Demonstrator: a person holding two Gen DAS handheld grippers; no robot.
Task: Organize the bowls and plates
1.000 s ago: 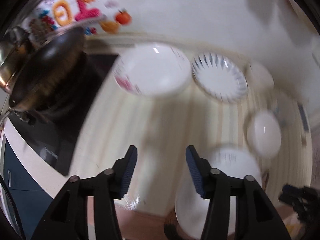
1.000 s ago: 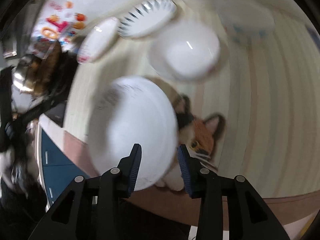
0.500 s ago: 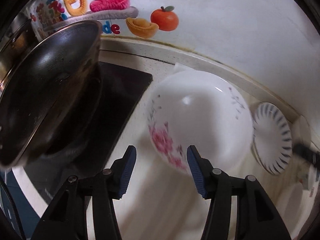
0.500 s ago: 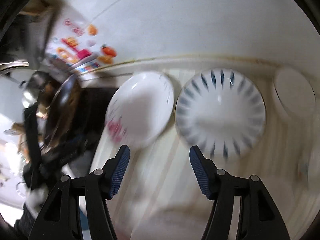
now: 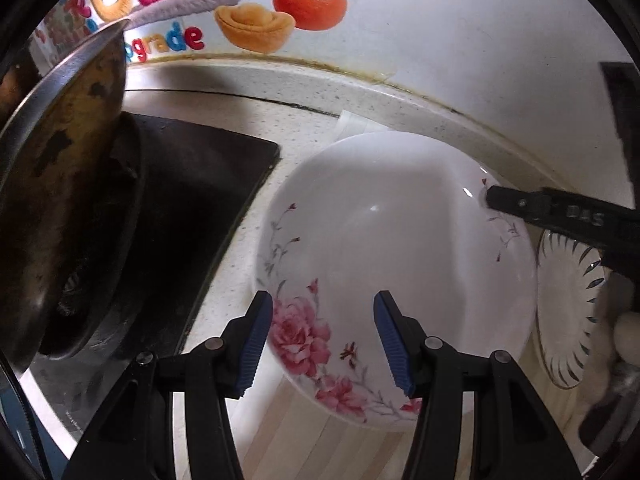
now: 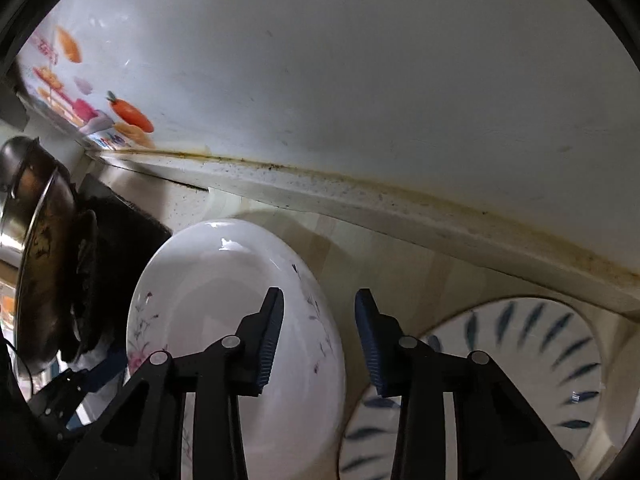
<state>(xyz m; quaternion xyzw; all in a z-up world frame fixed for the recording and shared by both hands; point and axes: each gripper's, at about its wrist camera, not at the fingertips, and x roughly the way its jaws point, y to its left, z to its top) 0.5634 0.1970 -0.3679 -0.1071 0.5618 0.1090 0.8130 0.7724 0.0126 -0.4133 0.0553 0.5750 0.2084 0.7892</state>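
Where 2 ribbed fingers (image 5: 386,344) gape, glossy round floral plate (image 5: 384,248).

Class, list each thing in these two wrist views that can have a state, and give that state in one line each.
left hand-held gripper: open, empty, fingers either side of the floral plate's near rim.
right hand-held gripper: open, empty, at the floral plate's right rim.
floral plate: empty, ungripped.
blue-striped plate: empty, beside the floral plate.
wok: on the stove, tilted.
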